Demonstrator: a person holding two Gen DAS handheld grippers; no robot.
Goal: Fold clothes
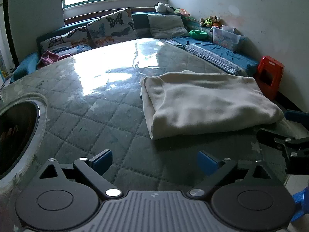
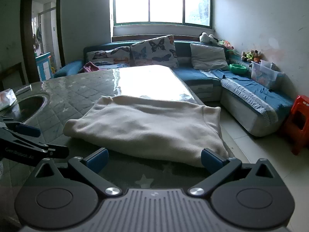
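Observation:
A folded cream garment [image 1: 204, 102] lies flat on the quilted grey table cover [image 1: 100, 119]; it also shows in the right wrist view [image 2: 146, 127]. My left gripper [image 1: 154, 162] is open and empty, hovering over the table just short of the garment's near left corner. My right gripper [image 2: 154, 160] is open and empty, its fingertips close to the garment's near edge, apart from it. The right gripper also shows at the right edge of the left wrist view [image 1: 289, 145], and the left gripper at the left edge of the right wrist view [image 2: 29, 141].
A round dark opening [image 1: 17, 133] is set in the table at the left. A blue corner sofa [image 2: 251, 89] with butterfly cushions [image 2: 154, 50], a clear plastic box [image 2: 264, 75] and a green bowl [image 2: 238, 68] stands behind. A red stool [image 2: 299, 123] stands on the floor at right.

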